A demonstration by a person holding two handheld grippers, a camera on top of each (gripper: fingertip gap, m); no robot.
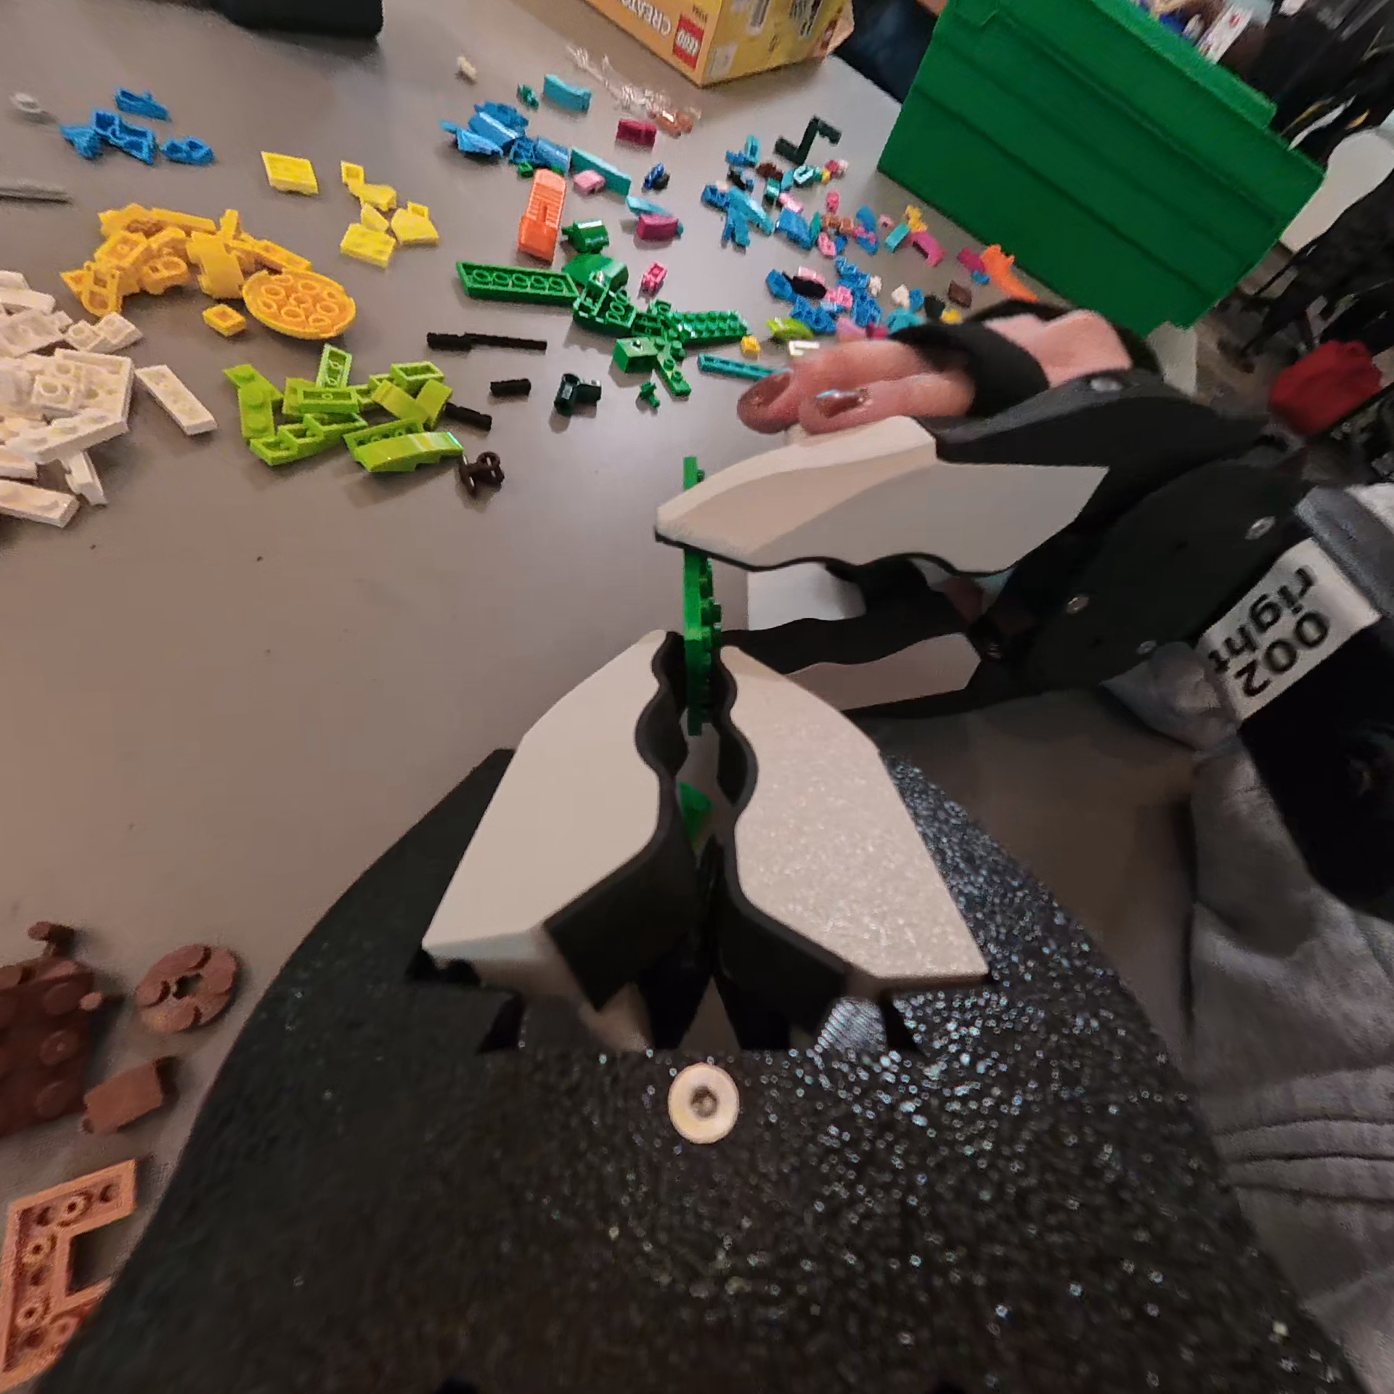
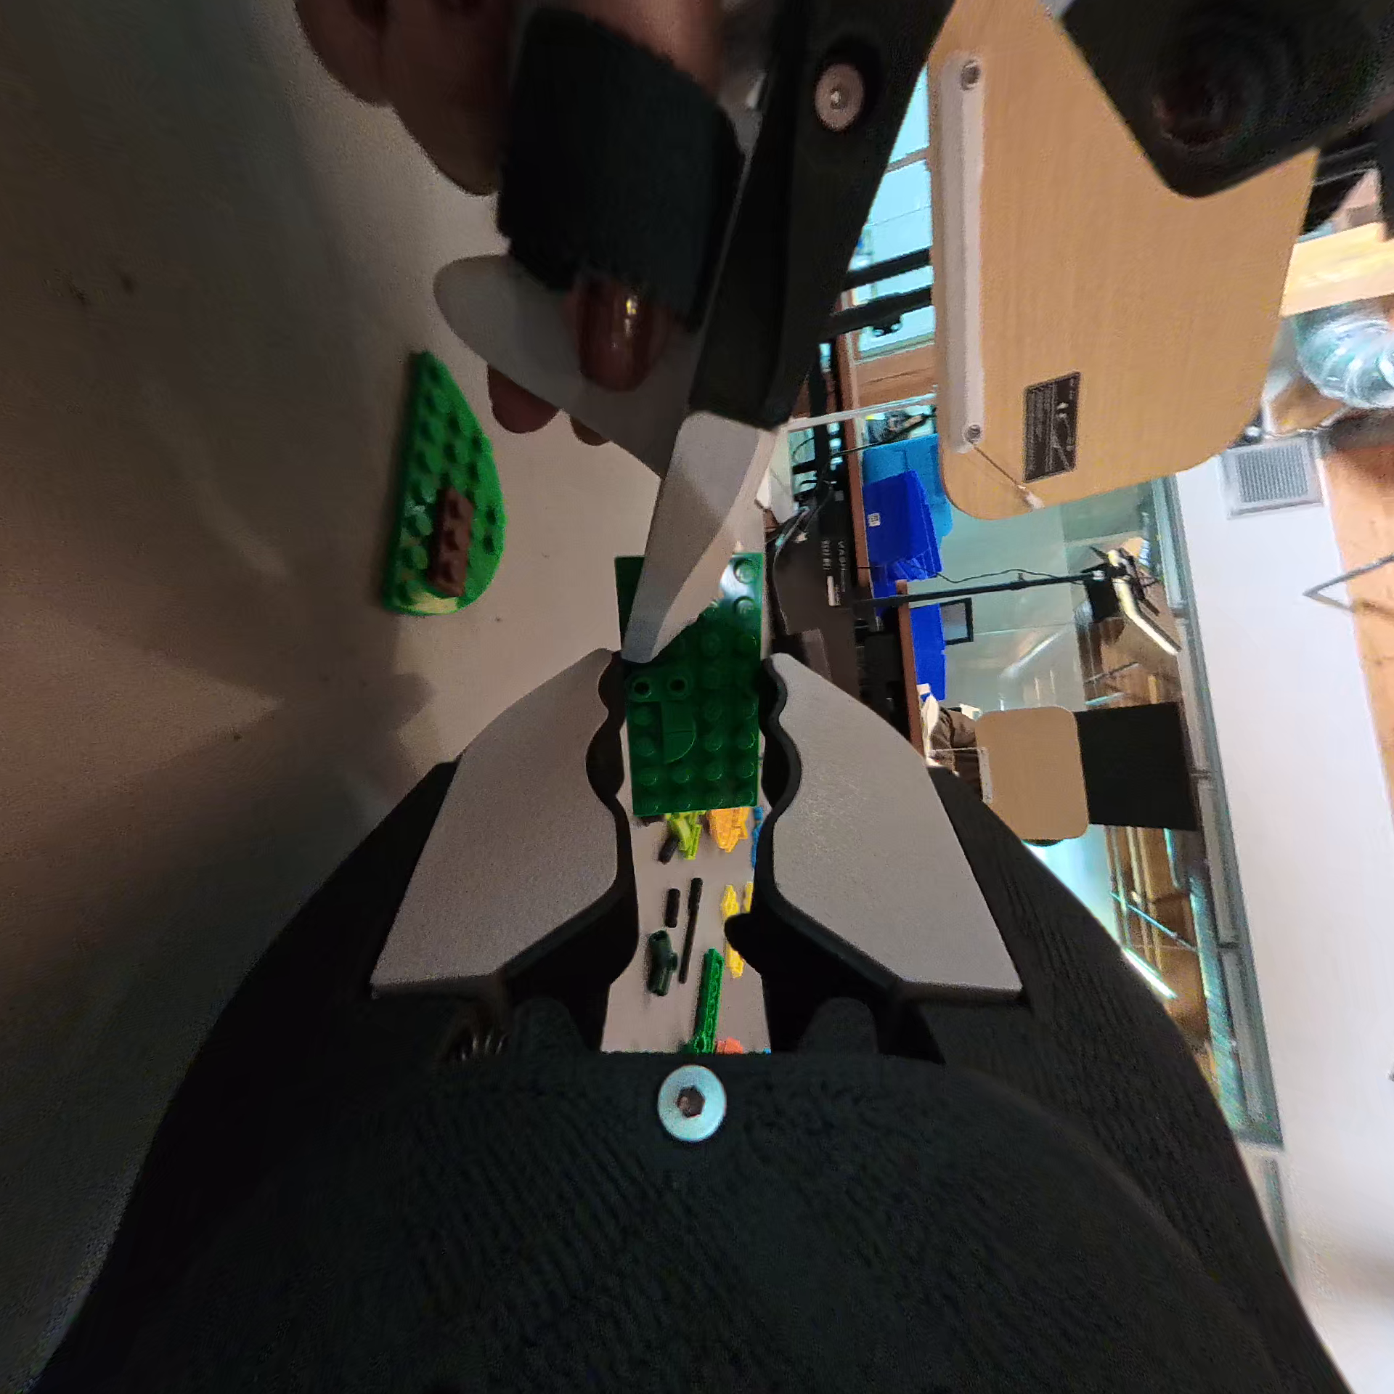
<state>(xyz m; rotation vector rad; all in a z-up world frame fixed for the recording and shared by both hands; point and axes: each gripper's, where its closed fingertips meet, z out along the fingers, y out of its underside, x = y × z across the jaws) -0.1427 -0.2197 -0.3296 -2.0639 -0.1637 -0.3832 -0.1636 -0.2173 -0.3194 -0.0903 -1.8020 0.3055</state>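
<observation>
Green plate (image 1: 700, 603): studded brick baseplate, rectangular, dark green, with a small rounded green piece and a two-hole piece fixed on its studded face. It is held on edge above the table (image 1: 302, 679), long axis roughly upright in the left wrist view, studs turned toward the right gripper's side.

Left gripper (image 1: 698, 664): jaws nearly closed, black wavy pads pressed on the two faces of the plate at its lower part.

Right gripper (image 2: 690, 679): jaws set about a plate-width apart, pads laid against the plate's two long edges; in the left wrist view it is seen coming in from the right, one white finger above and one below. A left finger tip (image 2: 679, 573) overlaps the studded face in the right wrist view.

Hand (image 1: 905, 377): seen on the right gripper, black strap across it.

Table: grey, matt. Loose bricks are sorted by colour on it: yellow pile (image 1: 211, 264), white pile (image 1: 53, 377), lime pile (image 1: 354, 415), green pile (image 1: 626, 309), blue and pink scatter (image 1: 815, 226), brown pieces (image 1: 90, 1018). A half-round green plate (image 2: 445, 490) bearing a brown brick lies apart.

Surroundings: yellow box (image 1: 724, 30) and green bin (image 1: 1094, 151) at the far edge; blue bins (image 2: 905, 513) beyond.
</observation>
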